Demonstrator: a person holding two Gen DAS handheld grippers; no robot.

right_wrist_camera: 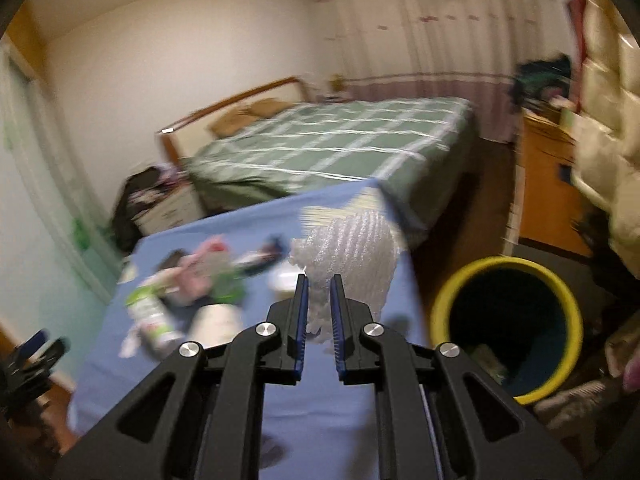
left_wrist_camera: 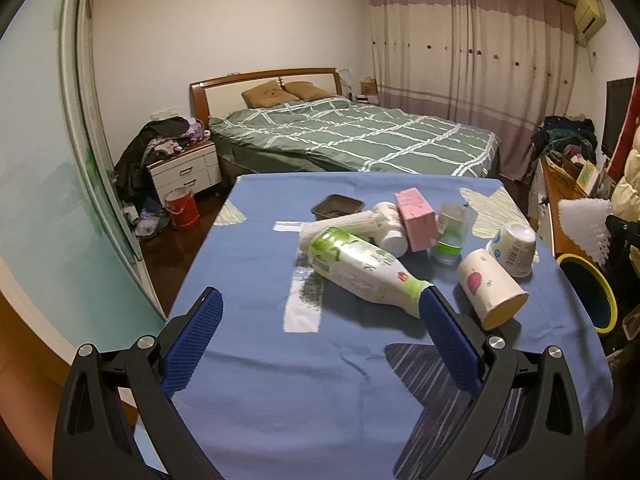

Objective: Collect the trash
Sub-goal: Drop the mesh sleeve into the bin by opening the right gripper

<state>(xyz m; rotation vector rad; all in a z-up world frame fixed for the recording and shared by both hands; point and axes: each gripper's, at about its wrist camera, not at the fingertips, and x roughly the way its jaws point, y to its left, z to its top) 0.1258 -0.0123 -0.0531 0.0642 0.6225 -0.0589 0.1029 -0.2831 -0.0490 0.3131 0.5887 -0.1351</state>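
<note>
Trash on a blue table, one piece lifted beside a bin.

The table carries a cluster near its middle: a white and green bottle on its side, a pink box, two tipped paper cups, a clear cup and a small dark tray. The yellow-rimmed bin stands on the floor just off the table's right edge. The left claw is spread wide above the cloth, holding nothing, one pad next to the bottle's neck. The right claw is nearly closed, pinching a piece of white foam wrap over the table's right edge, near the bin.
</note>
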